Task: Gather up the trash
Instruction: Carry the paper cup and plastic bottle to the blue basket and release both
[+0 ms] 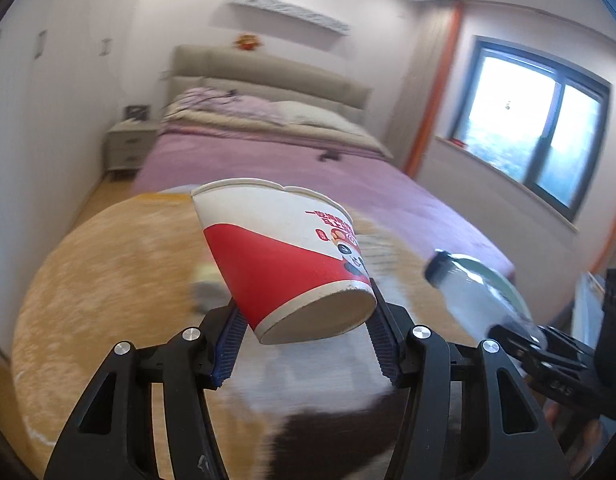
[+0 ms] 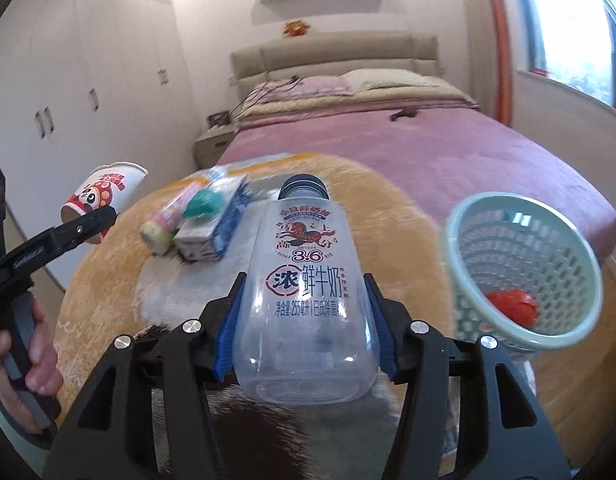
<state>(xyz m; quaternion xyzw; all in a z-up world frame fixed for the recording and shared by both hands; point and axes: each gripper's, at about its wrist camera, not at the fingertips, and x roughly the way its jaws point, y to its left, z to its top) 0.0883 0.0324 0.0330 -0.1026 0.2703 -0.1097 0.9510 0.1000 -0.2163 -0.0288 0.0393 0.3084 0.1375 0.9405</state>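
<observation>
My left tongs are clamped on one red-and-white paper cup, tilted with its base toward me, and my right tongs are clamped on one clear empty milk bottle, cap pointing away, both held above the furry tan rug. On the rug ahead lie one small pink-and-yellow bottle, one teal-capped item and one blue-and-white carton, bunched together. To the right stands one pale green basket with one red scrap inside, and one bed lies beyond.
</observation>
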